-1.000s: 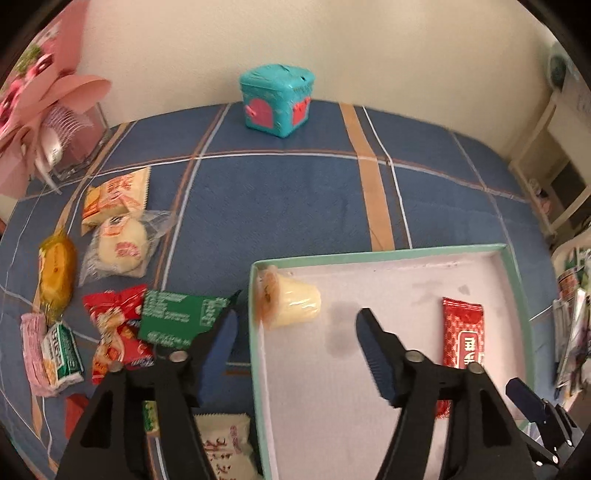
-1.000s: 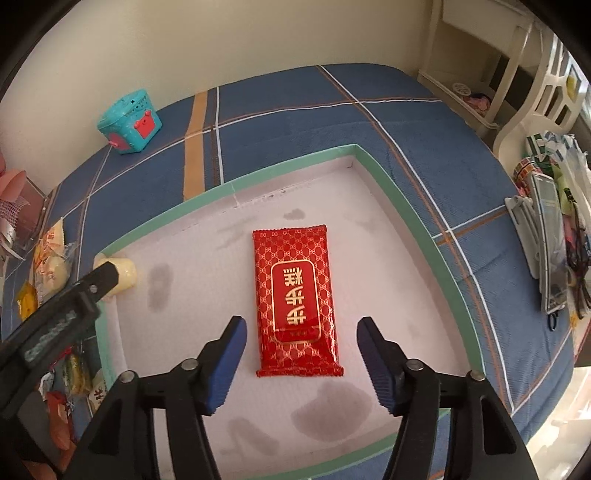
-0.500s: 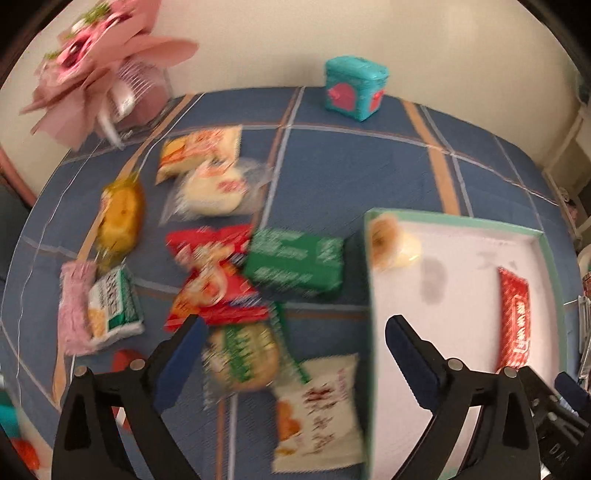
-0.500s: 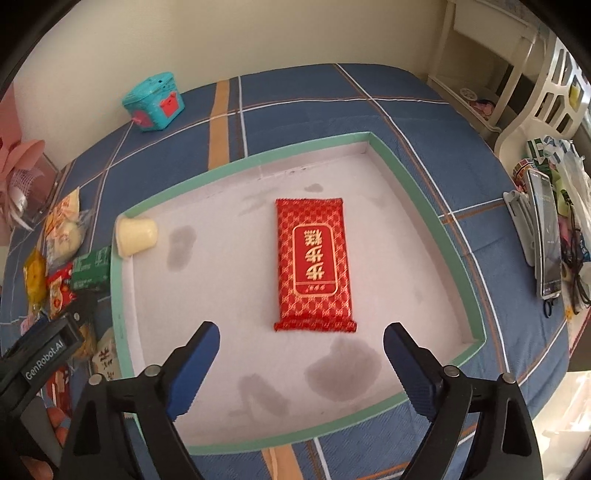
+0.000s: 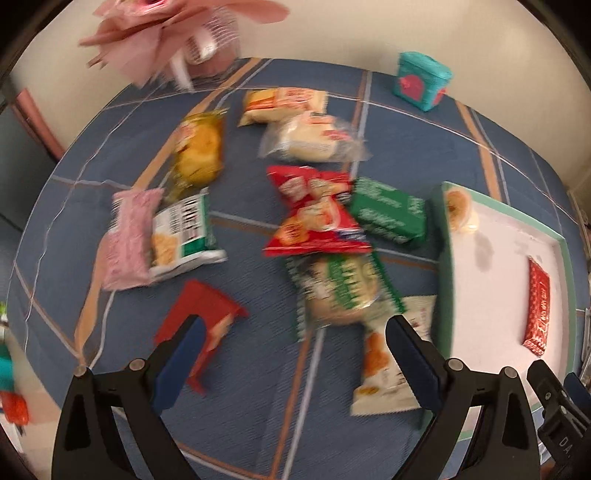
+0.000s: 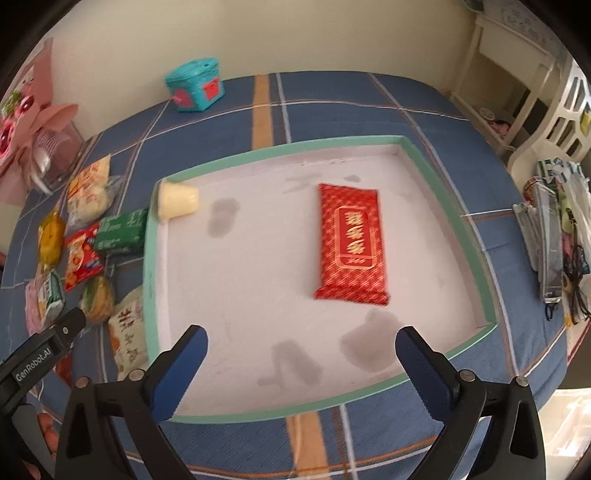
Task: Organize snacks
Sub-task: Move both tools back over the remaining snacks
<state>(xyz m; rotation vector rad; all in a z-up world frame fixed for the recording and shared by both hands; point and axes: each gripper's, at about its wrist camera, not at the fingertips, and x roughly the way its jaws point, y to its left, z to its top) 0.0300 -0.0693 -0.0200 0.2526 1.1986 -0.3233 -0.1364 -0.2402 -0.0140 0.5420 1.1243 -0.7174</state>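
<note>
A white tray with a green rim (image 6: 443,206) lies on the blue checked cloth. In it lie a red patterned packet (image 6: 351,240) and a pale jelly cup (image 6: 177,199), tipped on its side in the far left corner. My right gripper (image 6: 301,336) hovers over the tray's near part, its jaws opening with nothing between them. My left gripper (image 5: 293,332) stands open over the loose snacks left of the tray's rim (image 5: 441,229). Just ahead of its tips lies a green-and-white cracker packet (image 5: 343,291), with a white packet (image 5: 384,369) by its right finger and a red packet (image 5: 199,314) under its left one.
More snacks are spread on the cloth: a green packet (image 5: 388,210), a red bag (image 5: 317,214), a bun (image 5: 314,136), a yellow cake (image 5: 199,151) and a pink packet (image 5: 129,240). A teal box (image 6: 195,85) stands at the back. Pink flowers (image 5: 177,33) stand at the far left and clutter (image 6: 550,236) lies on the right.
My left gripper swung left from the tray to above the snack pile and widened. My right gripper drew back from the red packet and widened, leaving the packet lying in the tray.
</note>
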